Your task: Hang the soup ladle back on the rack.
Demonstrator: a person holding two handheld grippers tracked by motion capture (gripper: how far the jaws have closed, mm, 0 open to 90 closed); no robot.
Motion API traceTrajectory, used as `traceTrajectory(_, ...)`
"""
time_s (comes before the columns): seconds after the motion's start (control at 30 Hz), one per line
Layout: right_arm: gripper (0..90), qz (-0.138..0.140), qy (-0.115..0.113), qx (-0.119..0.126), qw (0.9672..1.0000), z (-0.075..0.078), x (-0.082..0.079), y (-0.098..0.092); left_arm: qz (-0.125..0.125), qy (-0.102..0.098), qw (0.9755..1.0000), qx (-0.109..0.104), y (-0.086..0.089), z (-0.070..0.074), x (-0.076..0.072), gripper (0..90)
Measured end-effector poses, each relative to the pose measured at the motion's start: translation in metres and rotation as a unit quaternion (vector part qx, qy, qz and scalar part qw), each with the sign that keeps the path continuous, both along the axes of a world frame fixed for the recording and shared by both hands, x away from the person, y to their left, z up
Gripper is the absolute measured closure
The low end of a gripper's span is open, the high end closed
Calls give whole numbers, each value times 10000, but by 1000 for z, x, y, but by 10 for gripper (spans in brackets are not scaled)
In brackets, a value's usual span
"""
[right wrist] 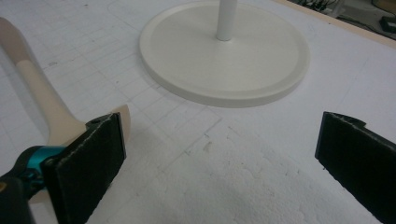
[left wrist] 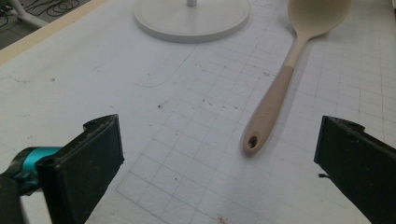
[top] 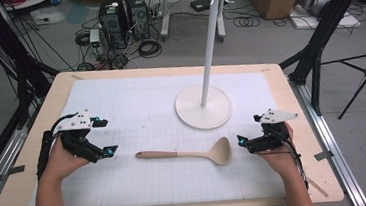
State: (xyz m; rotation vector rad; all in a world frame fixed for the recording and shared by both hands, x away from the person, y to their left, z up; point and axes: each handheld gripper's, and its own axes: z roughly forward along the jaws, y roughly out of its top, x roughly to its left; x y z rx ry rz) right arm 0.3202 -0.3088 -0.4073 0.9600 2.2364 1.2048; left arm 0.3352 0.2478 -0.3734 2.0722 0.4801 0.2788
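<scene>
Step in hand, as I judge it: approach, before any pick-up. The ladle [top: 195, 153] lies flat on the white gridded mat [top: 135, 94], near the middle and toward my side, handle pointing left, bowl to the right. Nothing is gripped.

My left gripper [top: 104, 137] sits left of the handle end, apart from it, jaws spread wide with only bare mat between them. My right gripper [top: 248, 130] rests just right of the bowl, jaws also wide apart and holding nothing; whether its near jaw touches the bowl rim I cannot tell.

Next move, probably: bring the left jaws around the handle and close, then lift toward the hanging stand [top: 205, 51] on the far side.

Materials: the ladle is matte beige, its handle darker and rounded, with a hanging hole [left wrist: 252, 142] at the end. The stand is smooth white, with a disc base, thin pole and hooks on top.
</scene>
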Motion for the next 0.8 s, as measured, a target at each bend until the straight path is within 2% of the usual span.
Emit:
traceTrajectory(0.43,5,45,-22,-48,10000,1,-1,3,51,-68,10000,9,3,-2,-1,17)
traceTrajectory(0.67,5,160,-151,-55,9997,14,-4,10,86,-131,9999,-15,4,0,-1,17)
traceTrajectory(0.8,5,238,-203,75,9995,22,-3,15,103,-112,9999,3,7,-1,0,17)
